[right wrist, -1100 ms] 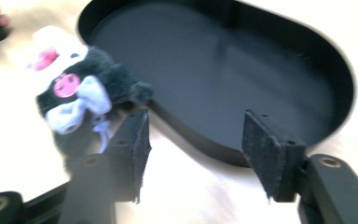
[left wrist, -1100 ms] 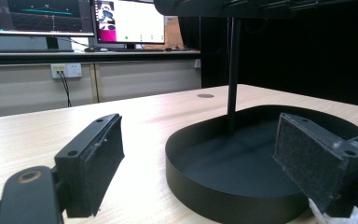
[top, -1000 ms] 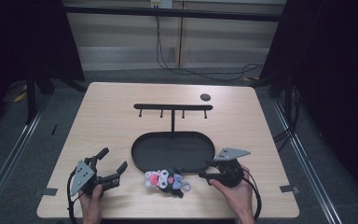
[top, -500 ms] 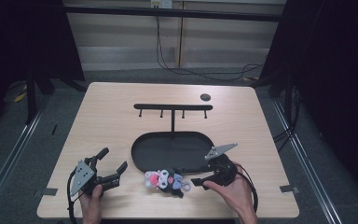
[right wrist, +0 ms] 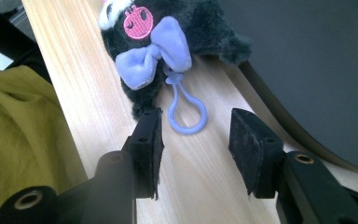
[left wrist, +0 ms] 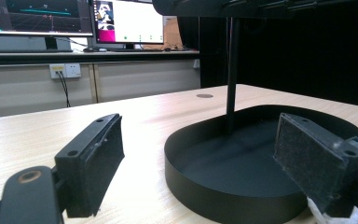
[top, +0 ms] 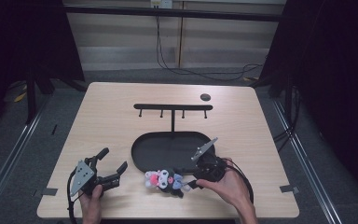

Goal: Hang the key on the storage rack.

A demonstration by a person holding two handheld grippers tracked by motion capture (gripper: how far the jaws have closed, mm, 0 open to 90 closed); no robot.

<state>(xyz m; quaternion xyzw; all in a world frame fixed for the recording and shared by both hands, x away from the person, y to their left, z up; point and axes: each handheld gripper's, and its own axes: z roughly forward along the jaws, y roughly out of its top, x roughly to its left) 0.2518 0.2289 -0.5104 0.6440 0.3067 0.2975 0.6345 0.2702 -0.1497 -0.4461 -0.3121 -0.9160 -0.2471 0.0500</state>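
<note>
A black plush toy [top: 164, 179] with a lavender bow [right wrist: 151, 52], a pink patch and a lavender loop clip [right wrist: 187, 113] lies on the table in front of the black oval tray [top: 142, 145]. My right gripper [top: 189, 183] is open at the toy's right end. In the right gripper view its jaws [right wrist: 196, 136] straddle the loop clip without touching it. My left gripper [top: 114, 158] rests open on the table to the left of the toy, with nothing between its jaws [left wrist: 205, 156]. The tray's wall [left wrist: 223, 191] is just ahead of it.
A black rack with several hooks [top: 172, 108] rises on a post [left wrist: 233, 70] from the tray's far side. A small black disc [top: 205, 97] lies at the table's back right. The table's front edge is close under both hands. Monitors stand beyond the table in the left gripper view.
My right gripper has tipped down and moved left toward the plush toy, and its jaws now flank the loop clip. The left gripper has stayed put.
</note>
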